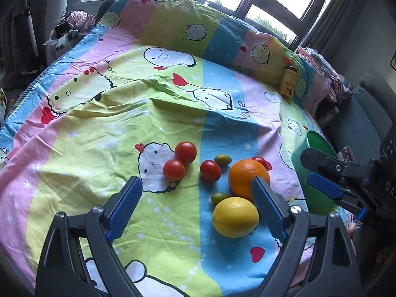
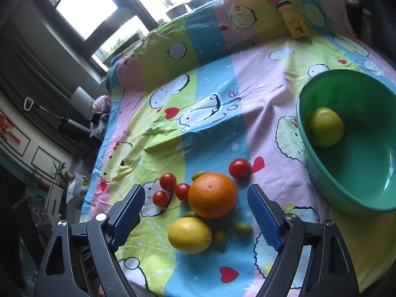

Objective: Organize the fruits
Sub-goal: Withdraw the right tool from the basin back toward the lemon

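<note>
On the cartoon bedsheet (image 1: 99, 148) lie an orange (image 1: 243, 173), a yellow lemon (image 1: 235, 216), several red tomatoes (image 1: 185, 152) and some small green fruits (image 1: 222, 159). My left gripper (image 1: 196, 183) hovers open over them, its right finger in front of the orange. In the right wrist view the right gripper (image 2: 195, 190) is open, with the orange (image 2: 212, 195) and lemon (image 2: 189, 235) between and below its fingers, untouched. To the right, a green bowl (image 2: 366, 178) holds one yellow-green citrus (image 2: 326, 126). The right gripper (image 1: 306, 167) shows beside the bowl (image 1: 319, 146).
A yellow bottle (image 2: 295, 23) leans on the sheet-covered pillow (image 2: 198, 37) at the back. The bed's left edge drops toward clutter and a bag (image 1: 66, 32). Windows run behind the bed. A dark chair (image 1: 358, 123) stands at its right side.
</note>
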Motion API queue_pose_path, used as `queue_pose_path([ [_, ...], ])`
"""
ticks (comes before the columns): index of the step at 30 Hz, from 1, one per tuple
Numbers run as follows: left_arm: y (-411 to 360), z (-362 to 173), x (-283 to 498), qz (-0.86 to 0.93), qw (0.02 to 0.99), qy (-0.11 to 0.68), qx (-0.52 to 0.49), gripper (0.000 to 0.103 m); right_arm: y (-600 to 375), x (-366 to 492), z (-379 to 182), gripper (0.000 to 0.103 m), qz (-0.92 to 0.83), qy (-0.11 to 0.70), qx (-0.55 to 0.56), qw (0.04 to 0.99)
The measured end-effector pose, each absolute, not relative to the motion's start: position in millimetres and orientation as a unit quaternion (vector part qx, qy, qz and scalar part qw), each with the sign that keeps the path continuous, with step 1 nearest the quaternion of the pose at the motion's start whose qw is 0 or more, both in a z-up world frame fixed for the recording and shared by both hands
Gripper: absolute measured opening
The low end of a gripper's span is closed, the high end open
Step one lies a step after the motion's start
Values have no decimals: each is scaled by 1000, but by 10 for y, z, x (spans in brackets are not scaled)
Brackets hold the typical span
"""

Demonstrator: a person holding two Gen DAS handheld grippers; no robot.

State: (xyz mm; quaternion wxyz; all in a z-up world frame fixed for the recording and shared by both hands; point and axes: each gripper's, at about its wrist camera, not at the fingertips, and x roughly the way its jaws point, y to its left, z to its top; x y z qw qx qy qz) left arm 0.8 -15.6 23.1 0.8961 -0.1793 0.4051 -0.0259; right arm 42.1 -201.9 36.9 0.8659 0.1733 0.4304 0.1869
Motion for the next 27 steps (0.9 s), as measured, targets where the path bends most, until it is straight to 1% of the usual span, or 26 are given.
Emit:
queue_pose_path([
  [14,-184,52,-66,-60,872,452,-179,90,-2003,344,148,85,201,472,195,836],
  [22,-159,-7,-128,-84,858,463,-205,89,-1989,270,95,85,227,472,206,827],
  [24,-193,-5,-137,-97,858,459,-209,89,-1965,265,55,82,228,474,203,826],
  [26,-235,-18,-134,-104,856,463,-207,89,-1925,272,-5,72,234,485,201,818],
  [27,-253,-22,-129,-106,856,463,-206,89,-1904,279,-31,71,238,489,201,815],
])
